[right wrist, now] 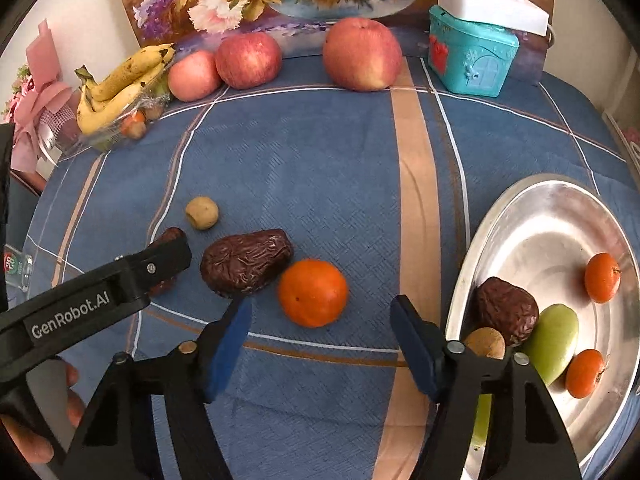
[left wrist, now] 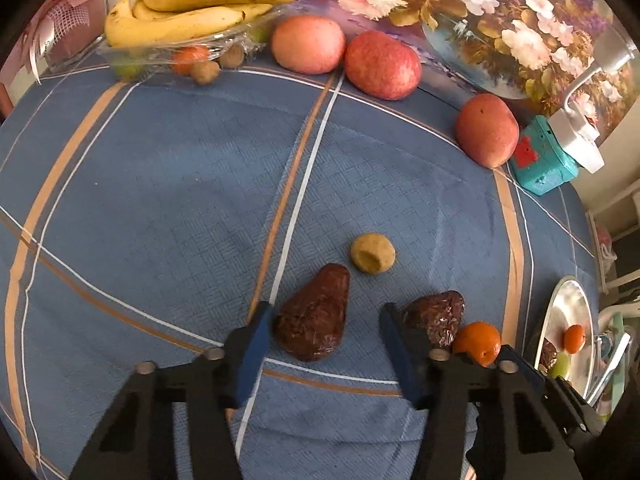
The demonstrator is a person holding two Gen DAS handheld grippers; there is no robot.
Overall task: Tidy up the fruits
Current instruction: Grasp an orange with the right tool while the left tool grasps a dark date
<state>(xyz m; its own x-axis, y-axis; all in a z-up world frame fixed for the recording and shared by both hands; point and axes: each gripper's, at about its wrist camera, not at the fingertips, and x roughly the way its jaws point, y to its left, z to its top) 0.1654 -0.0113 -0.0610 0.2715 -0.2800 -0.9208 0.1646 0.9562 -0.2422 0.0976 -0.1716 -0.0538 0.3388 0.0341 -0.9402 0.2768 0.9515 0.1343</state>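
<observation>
Left of the tangerine (right wrist: 313, 293), the left gripper (left wrist: 324, 344) straddles a wrinkled date (left wrist: 314, 314) whose long axis runs forward between its open pads. The right gripper (right wrist: 320, 340) gapes just short of the tangerine, untouched, with the metal plate (right wrist: 520, 208) to its right.

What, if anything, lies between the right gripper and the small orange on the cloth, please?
Nothing visible does: the right gripper has bare blue cloth up to the small orange; a dried date only touches the orange's left side.

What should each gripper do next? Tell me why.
Probably lower and close: the left gripper straddles a wrinkled date, the right gripper an orange, pads touching neither. The metal plate already holds similar fruit.
</observation>
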